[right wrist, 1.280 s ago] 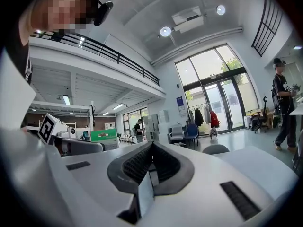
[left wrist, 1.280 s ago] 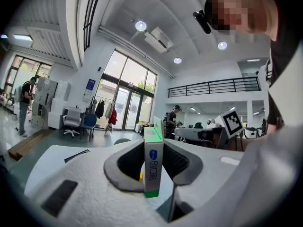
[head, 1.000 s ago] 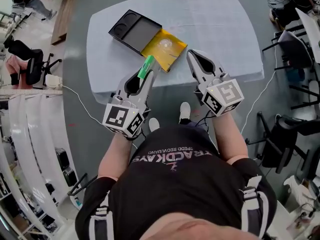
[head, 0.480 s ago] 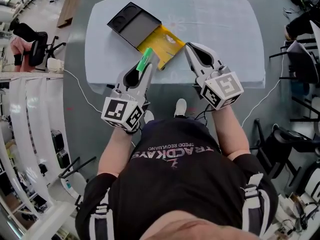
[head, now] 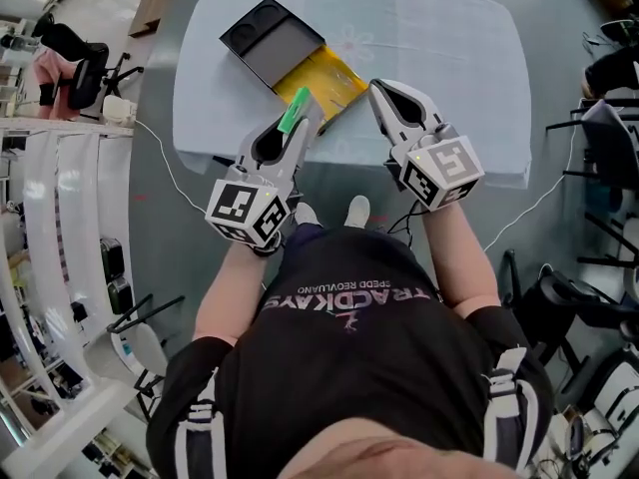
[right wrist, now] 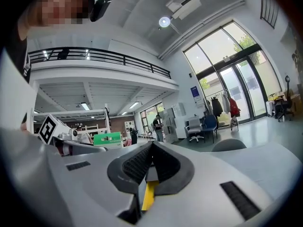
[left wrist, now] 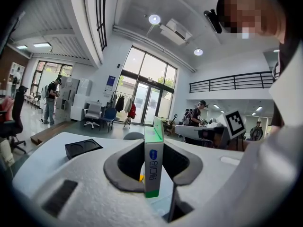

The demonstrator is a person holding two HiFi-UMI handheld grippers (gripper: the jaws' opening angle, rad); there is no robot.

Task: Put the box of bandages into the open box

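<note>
A green-and-white box of bandages (head: 293,117) stands upright between the fingers of my left gripper (head: 299,109), which is shut on it over the table's near edge. From the left gripper view the bandage box (left wrist: 153,164) fills the gap of that gripper (left wrist: 154,148). Just beyond it lies the open yellow box (head: 323,76), joined to a black tray-like part (head: 271,40). My right gripper (head: 378,89) hovers to the right of the yellow box, shut and empty. In the right gripper view its tips (right wrist: 151,148) meet, with the yellow box (right wrist: 148,196) showing below.
The light blue table (head: 449,58) is bare on its right half. A white cable (head: 165,183) runs on the floor at left. Office chairs stand at far left (head: 70,68) and far right (head: 604,78). The person's shoes (head: 354,211) are by the table's near edge.
Both grippers have edged forward over the table's near edge toward the yellow box. The left one still grips the bandage box; the right one stays shut.
</note>
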